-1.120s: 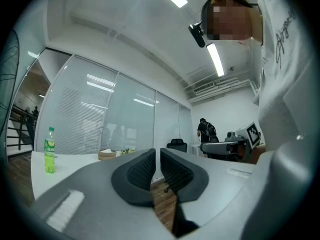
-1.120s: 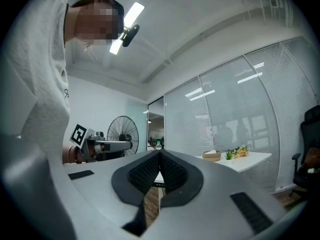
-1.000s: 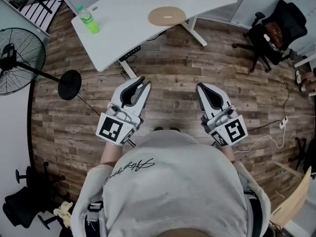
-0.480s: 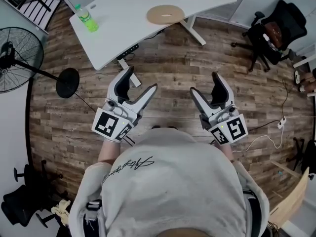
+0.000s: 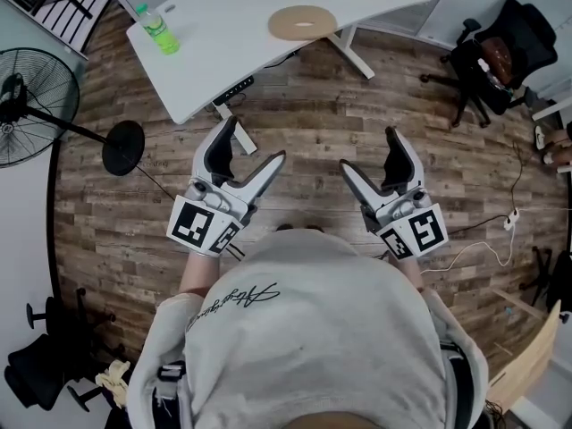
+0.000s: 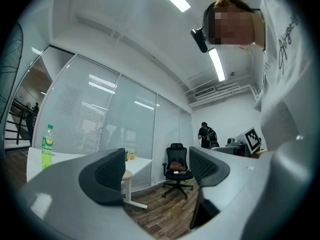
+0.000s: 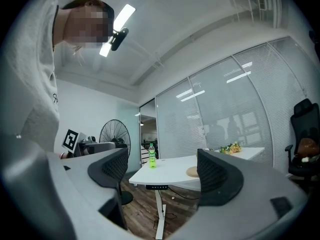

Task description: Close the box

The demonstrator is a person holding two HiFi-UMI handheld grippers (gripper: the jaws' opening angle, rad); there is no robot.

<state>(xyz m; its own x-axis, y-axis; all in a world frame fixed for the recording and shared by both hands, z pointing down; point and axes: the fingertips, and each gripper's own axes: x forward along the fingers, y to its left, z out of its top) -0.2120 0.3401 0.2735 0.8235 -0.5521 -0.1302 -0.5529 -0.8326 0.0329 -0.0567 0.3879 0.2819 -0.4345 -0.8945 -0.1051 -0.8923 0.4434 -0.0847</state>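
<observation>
Box not to be found in any view, so no telling where. Head view alone: left gripper [image 5: 256, 139] and right gripper [image 5: 366, 148] side by side, held out level over wood floor [image 5: 304, 195], just short of the white desk [image 5: 232, 34]. Gripper views alone: blinded glass wall [image 7: 225, 119] behind that desk, and a standing person [image 6: 206, 134] far off to its right. Both pairs of jaws just swung wide apart, gripping nothing.

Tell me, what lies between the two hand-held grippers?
Only bare wooden floor, seen in the head view, between the left gripper and the right gripper. Both have just been opening their fingers, with nothing between them.
</observation>
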